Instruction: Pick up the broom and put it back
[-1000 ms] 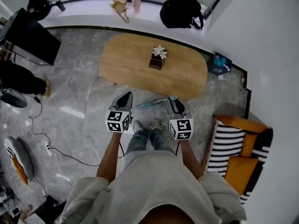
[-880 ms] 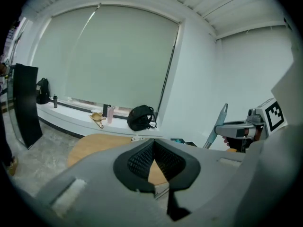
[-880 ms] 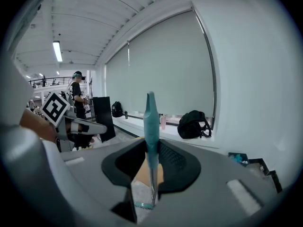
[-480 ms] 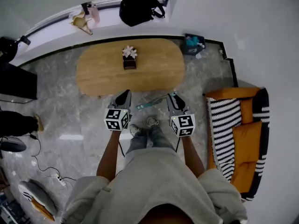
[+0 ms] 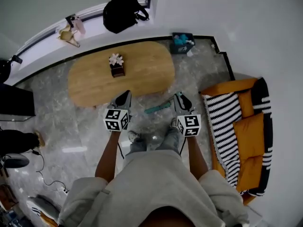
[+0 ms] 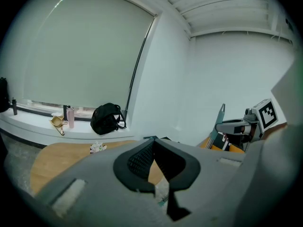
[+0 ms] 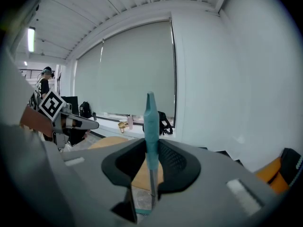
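Right gripper (image 5: 182, 97): jaws narrow, clamped on the teal broom (image 7: 151, 122), whose handle stands upright between the pads and runs down toward the floor by the feet. Left gripper (image 5: 125, 95): jaws together, empty. Beyond: wooden table (image 5: 142, 74), black backpack (image 5: 122, 13) on the sill.

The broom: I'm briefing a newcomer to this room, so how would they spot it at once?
Find the oval wooden table; just on its near side, above the grey floor, the right gripper is shut on the broom. It is the only thin teal stick there, slanting out from that gripper's grey body.
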